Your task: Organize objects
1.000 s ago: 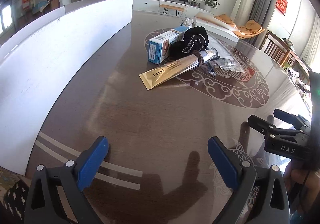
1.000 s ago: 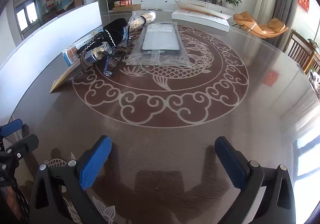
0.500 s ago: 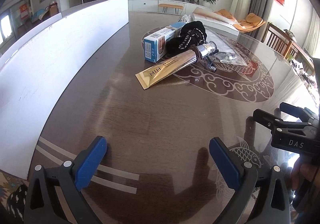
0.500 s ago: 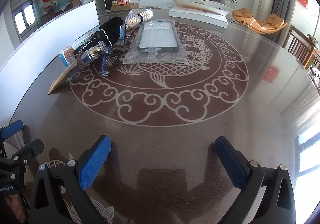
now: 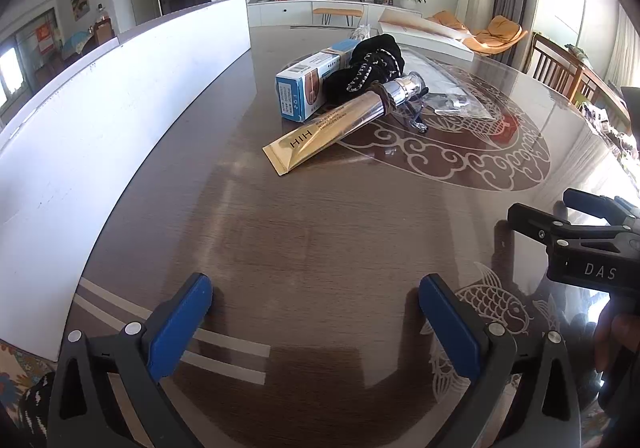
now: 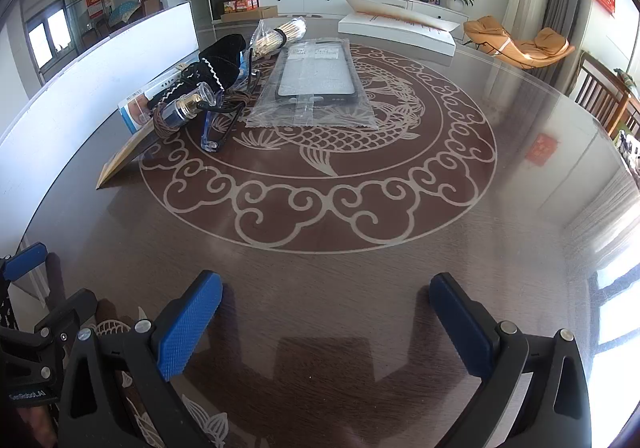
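Gaping wide and empty, both tongs (image 5: 316, 322) (image 6: 326, 318) face a gold tube (image 5: 320, 134), perhaps atop spectacles (image 6: 218, 124).

one tube (image 5: 340, 124), one box (image 5: 308, 88), one phone case (image 6: 316, 76)

A round dark-wood table (image 6: 360, 288) with a pale fish-and-cloud medallion (image 6: 320, 176) inlaid at its centre carries a small cluster of goods. A gold tube (image 5: 340, 126) lies flat, its silver cap against a black pouch (image 5: 372, 66) and a blue-and-white carton (image 5: 310, 88). Beside them sit clear-framed glasses (image 6: 218, 124), a bagged phone case (image 6: 316, 80) and a wrapped bundle of sticks (image 6: 280, 34). A white box (image 6: 396, 28) rests at the far edge.
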Action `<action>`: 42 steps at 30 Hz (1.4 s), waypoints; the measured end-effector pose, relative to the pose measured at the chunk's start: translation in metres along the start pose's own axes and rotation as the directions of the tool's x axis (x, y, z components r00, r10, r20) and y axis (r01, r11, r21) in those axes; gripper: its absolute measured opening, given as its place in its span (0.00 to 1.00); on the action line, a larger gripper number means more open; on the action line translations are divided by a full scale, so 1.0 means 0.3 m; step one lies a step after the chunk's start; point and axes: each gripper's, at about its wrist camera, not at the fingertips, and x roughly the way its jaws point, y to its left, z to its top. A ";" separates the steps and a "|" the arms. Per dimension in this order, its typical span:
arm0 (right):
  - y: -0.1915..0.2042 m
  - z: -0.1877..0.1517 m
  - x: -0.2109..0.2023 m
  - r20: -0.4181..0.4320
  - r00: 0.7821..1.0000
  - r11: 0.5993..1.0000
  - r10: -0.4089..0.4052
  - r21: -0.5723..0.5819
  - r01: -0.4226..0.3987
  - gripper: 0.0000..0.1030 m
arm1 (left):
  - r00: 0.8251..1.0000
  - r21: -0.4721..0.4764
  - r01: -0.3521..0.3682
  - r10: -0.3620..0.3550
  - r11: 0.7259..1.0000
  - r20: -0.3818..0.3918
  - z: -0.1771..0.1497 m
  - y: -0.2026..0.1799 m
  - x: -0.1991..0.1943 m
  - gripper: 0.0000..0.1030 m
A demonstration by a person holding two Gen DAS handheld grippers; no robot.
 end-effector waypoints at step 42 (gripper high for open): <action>0.001 0.000 0.000 0.000 1.000 1.000 0.000 0.000 0.000 1.00 | 1.000 0.018 0.016 -0.016 1.000 0.003 0.005 0.002 0.002 1.00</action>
